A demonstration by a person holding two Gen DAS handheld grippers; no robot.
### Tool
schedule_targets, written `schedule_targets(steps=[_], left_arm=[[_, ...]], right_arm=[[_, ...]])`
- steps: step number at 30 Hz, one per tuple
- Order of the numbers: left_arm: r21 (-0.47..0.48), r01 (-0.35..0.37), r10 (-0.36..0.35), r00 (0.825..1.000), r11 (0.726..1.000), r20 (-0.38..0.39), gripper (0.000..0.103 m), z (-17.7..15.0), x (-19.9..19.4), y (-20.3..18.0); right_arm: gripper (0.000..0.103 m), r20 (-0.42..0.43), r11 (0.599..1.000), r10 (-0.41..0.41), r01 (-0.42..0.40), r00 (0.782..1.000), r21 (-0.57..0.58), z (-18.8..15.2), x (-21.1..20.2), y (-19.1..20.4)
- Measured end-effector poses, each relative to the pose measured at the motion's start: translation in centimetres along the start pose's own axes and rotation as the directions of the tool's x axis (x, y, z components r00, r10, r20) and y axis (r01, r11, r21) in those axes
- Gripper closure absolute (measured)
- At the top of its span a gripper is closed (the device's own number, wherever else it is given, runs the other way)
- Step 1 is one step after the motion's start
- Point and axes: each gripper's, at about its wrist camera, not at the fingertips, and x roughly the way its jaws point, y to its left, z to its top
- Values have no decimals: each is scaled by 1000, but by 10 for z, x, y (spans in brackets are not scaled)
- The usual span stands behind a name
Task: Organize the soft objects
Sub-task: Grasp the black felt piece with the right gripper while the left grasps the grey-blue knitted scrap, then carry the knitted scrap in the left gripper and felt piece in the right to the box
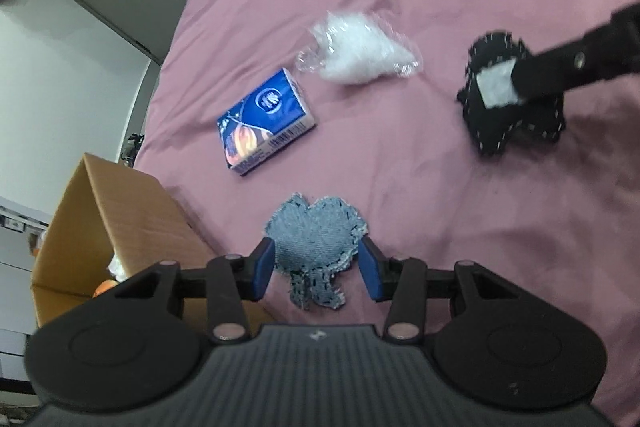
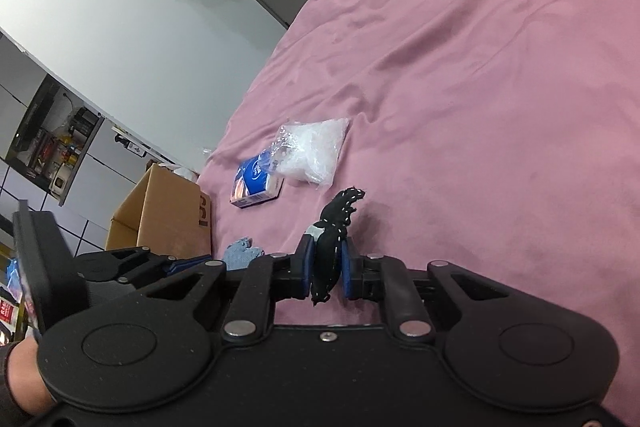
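Observation:
A blue denim stuffed shape [image 1: 316,247] lies on the pink cloth [image 1: 440,187] between the blue pads of my left gripper [image 1: 316,267], whose jaws stand apart on either side of it, close to its edges. It also shows in the right wrist view [image 2: 242,251]. My right gripper [image 2: 326,263] is shut on a black stuffed shape with white stitching [image 2: 334,239] and holds it just above the cloth; it shows in the left wrist view [image 1: 508,95] with a white tag.
A blue tissue pack [image 1: 264,123] and a clear bag of white stuffing [image 1: 360,51] lie further out on the cloth. An open cardboard box [image 1: 120,227] with items inside stands at the left edge. Grey furniture stands behind.

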Motion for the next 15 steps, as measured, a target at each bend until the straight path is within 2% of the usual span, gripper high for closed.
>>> schedule_targets(steps=[5, 8, 15], left_arm=[[-5, -1, 1, 1000, 1000, -4, 58, 2, 7, -2], [-48, 23, -23, 1000, 999, 4, 74, 0, 9, 5], [-93, 65, -57, 995, 994, 85, 91, -4, 0, 18]], right_arm=[[88, -9, 1000, 8, -8, 1000, 15, -3, -2, -4], [88, -11, 1000, 9, -9, 1000, 9, -3, -1, -2], [88, -12, 1000, 2, -2, 1000, -10, -2, -6, 10]])
